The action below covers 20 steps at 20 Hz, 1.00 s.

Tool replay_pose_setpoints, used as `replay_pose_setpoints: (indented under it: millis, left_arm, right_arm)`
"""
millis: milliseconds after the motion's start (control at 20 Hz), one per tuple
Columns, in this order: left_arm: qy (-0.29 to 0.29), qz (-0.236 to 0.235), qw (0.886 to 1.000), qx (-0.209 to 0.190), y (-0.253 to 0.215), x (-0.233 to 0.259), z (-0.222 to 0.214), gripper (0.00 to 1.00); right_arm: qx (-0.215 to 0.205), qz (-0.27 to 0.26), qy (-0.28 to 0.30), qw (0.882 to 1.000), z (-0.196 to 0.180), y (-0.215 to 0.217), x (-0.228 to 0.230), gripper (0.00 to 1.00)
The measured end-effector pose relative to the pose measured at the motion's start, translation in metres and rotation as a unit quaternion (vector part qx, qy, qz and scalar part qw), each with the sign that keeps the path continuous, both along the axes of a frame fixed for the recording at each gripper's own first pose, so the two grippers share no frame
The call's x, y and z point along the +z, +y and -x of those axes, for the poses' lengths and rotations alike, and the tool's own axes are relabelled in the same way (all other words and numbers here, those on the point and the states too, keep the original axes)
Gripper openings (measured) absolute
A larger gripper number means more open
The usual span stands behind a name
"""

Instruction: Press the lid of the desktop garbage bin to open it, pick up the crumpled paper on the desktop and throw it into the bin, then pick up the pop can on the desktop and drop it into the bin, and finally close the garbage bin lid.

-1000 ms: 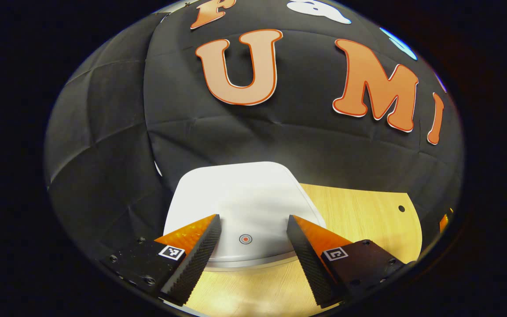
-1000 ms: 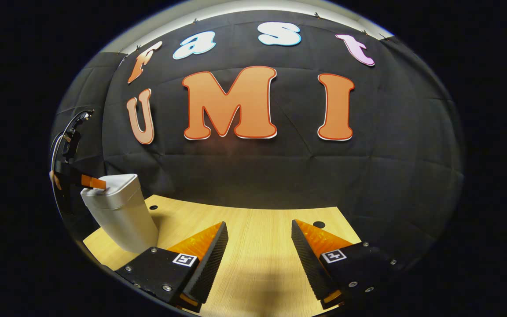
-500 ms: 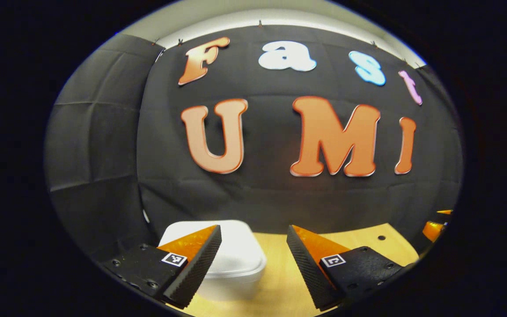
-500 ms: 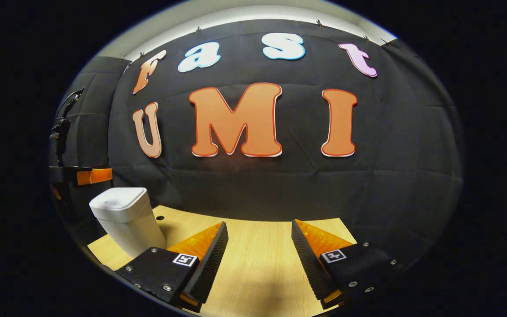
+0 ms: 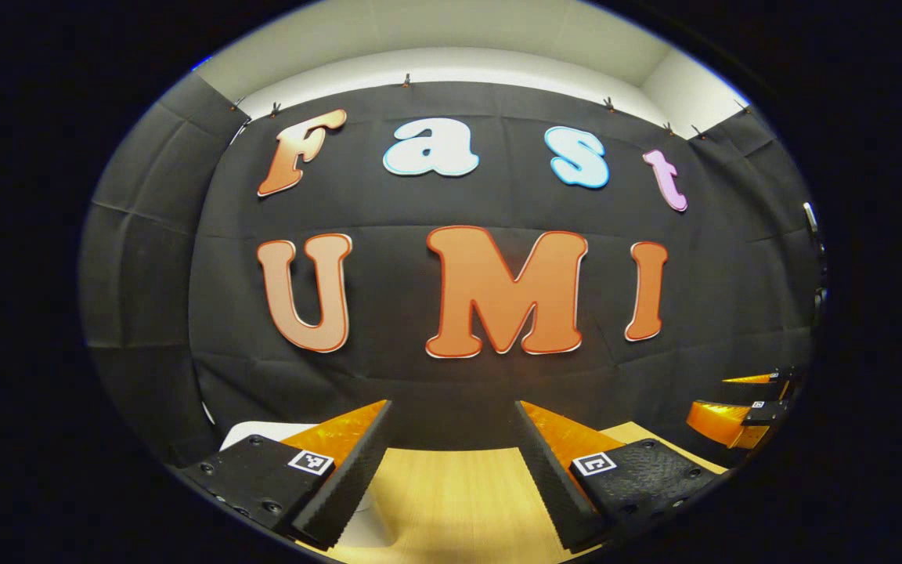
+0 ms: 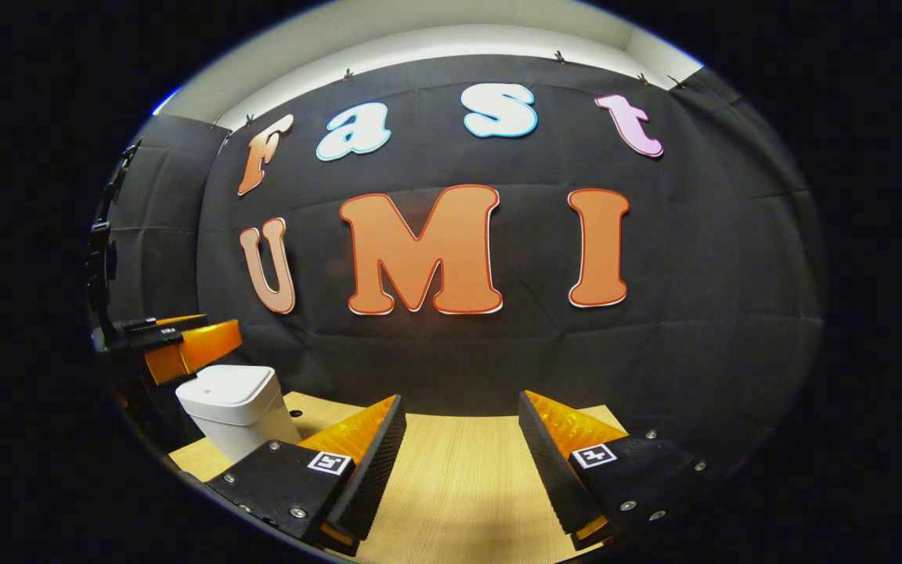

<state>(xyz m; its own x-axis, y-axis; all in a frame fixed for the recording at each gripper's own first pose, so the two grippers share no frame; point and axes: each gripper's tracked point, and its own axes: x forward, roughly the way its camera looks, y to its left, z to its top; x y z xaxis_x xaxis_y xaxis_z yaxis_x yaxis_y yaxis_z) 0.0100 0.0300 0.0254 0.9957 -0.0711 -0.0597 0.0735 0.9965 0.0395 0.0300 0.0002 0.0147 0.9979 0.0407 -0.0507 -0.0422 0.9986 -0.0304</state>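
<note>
In the left gripper view, the left hand-held gripper is held level above the light wooden tabletop, its two fingers spread wide apart with nothing between them, pointing toward the black cloth wall of the booth. Just behind and partly under its left finger, a slice of the small white plastic desktop garbage bin shows at the lower left; the finger hides most of it, so from here the lid's state cannot be judged. At the far right edge of the same view the other hand-held gripper appears, raised above the tabletop's right end. In the right gripper view, the right hand-held gripper also hovers over the bare wood with its fingers spread and empty. Here the garbage bin stands upright on the left part of the tabletop, near the back wall, and its flat white lid lies down on the body, closed, with what seems to be a small press mark near its front edge, though it is too tiny to be sure. The left hand-held gripper shows at the left edge of this view, above and just behind the bin, apart from the lid. A dark round hole sits in the tabletop just right of the bin.
</note>
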Motion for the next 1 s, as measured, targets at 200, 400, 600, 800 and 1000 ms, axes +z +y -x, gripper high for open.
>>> replay_pose_setpoints:
  millis: [200,400,600,800,1000]
  left_arm:
    - [0.013,0.018,0.999,-0.026,-0.041,-0.022,0.009,0.96]
    - [0.014,0.018,0.999,-0.026,-0.058,-0.024,0.012,0.96]
    - [0.012,0.012,1.000,-0.023,-0.064,-0.019,0.009,0.94]
    - [0.051,-0.012,0.998,-0.040,-0.075,-0.040,0.008,0.95]
    - [0.052,-0.024,0.997,-0.045,-0.076,-0.035,0.009,0.94]
  right_arm:
    - [0.025,-0.008,0.000,1.000,0.013,0.018,-0.011,0.87]
    - [0.032,-0.016,0.007,0.999,0.020,0.027,-0.015,0.87]
    - [0.043,-0.001,-0.016,0.999,0.027,0.038,-0.005,0.87]
    - [0.042,-0.011,-0.007,0.999,0.035,0.039,-0.011,0.87]
    - [0.033,-0.010,-0.008,0.999,0.040,0.037,-0.012,0.87]
